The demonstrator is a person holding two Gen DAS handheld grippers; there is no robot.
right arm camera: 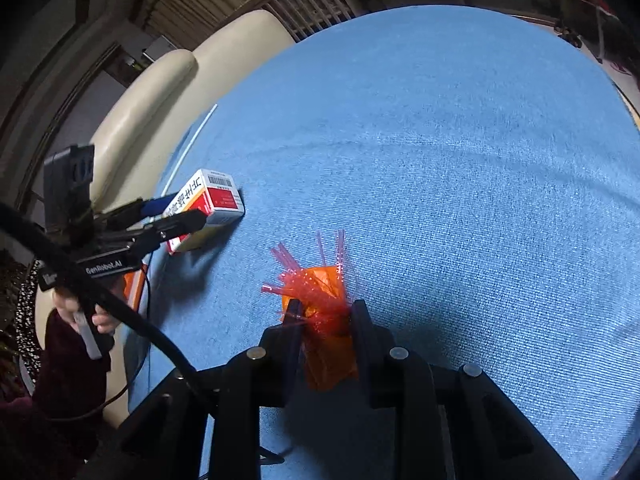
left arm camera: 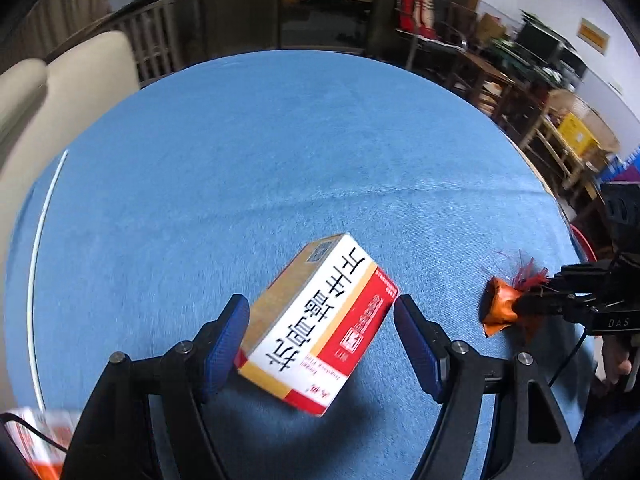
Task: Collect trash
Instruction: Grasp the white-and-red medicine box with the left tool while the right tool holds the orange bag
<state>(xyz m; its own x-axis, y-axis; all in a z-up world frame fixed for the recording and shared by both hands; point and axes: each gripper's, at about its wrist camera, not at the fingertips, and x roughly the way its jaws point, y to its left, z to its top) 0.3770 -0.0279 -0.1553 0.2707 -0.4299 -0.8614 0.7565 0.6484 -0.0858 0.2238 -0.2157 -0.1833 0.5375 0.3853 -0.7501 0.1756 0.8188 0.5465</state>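
1. Nearest the left wrist camera, the left gripper [left arm camera: 320,320] stands wide apart around the medicine box [left arm camera: 320,328]; one blue pad [left arm camera: 228,344] lies at the box's edge, the other [left arm camera: 416,344] stands just off the red corner, and the frames do not show either pressing, so the claw is released, with the box between its jaws.
2. The blue tablecloth [left arm camera: 280,160] covers the table and carries both pieces of trash; the box rests on it, turned at an angle to the gripper, casting a shadow beneath.
3. The cream sofa [right arm camera: 160,92] sits just beyond the table's far-left edge.
4. The right gripper [right arm camera: 324,312] is clenched on the orange wrapper [right arm camera: 328,356], whose frayed red strips [right arm camera: 316,256] fan out above the fingertips.
5. Only the right wrist view shows the box's barcode end [right arm camera: 222,182], a hand [right arm camera: 100,320] on the left gripper's handle, and how the 2 left fingers straddle the box.
6. Only the left wrist view shows the box's large printed face and the wrapper [left arm camera: 500,308] pinched from the side, close to the cloth near the table's right edge.
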